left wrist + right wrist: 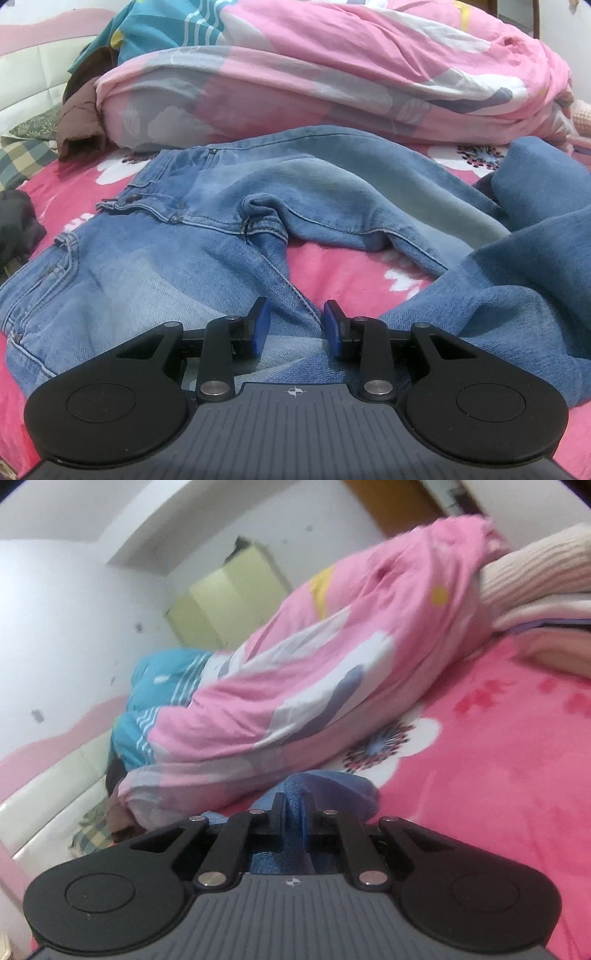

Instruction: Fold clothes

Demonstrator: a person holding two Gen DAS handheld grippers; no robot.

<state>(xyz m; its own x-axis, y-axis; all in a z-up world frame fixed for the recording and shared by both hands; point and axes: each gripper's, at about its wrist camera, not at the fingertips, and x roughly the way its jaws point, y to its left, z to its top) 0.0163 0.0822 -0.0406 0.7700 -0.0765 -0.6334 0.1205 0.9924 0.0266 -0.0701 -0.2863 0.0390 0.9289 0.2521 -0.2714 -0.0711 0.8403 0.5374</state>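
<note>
A pair of blue jeans [229, 206] lies spread on the bed [354, 273], over its pink flowered sheet, waistband toward the bed's left side and legs running off to the right. The left tool [296, 325] hovers just above the near leg by the crotch seam, its blue-padded fingers [261, 325] standing apart with denim showing between them and nothing gripped. The right tool [295, 812] has its fingers drawn together, clamped on a fold of the jeans' blue cloth [332, 786], which bunches up just beyond the tips. Behind the jeans, toward the far edge of the bed, a rolled pink quilt [332, 74] lies along the bed.
</note>
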